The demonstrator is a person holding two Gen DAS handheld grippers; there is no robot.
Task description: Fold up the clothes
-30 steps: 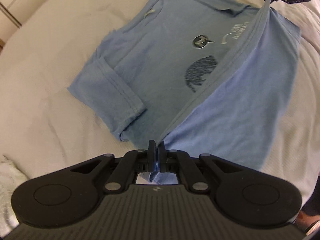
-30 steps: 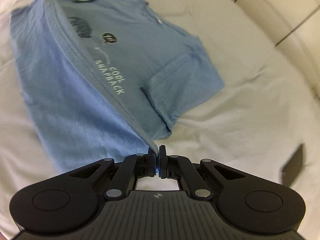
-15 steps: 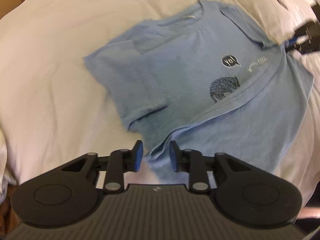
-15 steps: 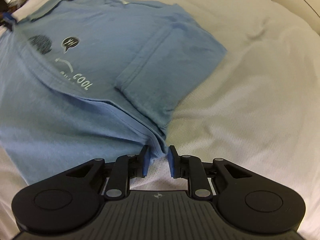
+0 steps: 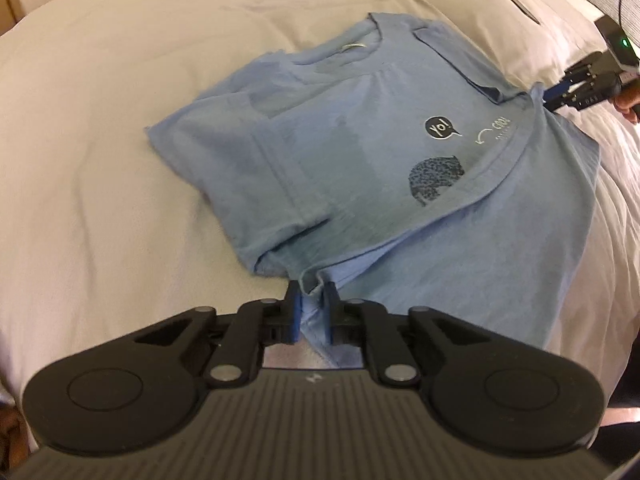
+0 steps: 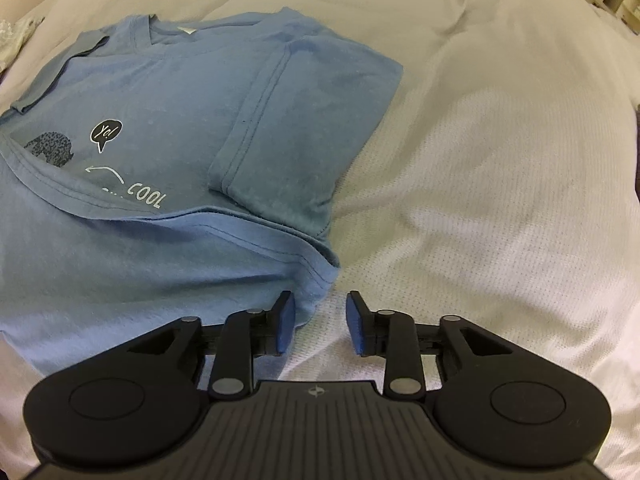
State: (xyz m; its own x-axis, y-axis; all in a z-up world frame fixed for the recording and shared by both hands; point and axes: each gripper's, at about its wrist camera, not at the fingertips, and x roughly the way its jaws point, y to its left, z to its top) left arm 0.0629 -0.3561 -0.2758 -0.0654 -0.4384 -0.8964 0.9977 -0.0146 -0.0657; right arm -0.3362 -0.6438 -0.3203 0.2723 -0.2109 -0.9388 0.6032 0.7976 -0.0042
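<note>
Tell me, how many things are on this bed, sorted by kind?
Blue T-shirt: 1
Handheld grippers: 2, left gripper and right gripper
White bedspread: 1
Total: 4

Broad open stretches of white bed (image 6: 500, 160) lie to the right of the blue T-shirt (image 6: 168, 112) in the right wrist view, bare and only softly rumpled. The right tool (image 6: 320, 328) stands with its fingers apart, one over the shirt's corner, the other over bare bedding. The left tool (image 5: 311, 312) straddles a raised hem corner, with open bedding to its left.
</note>
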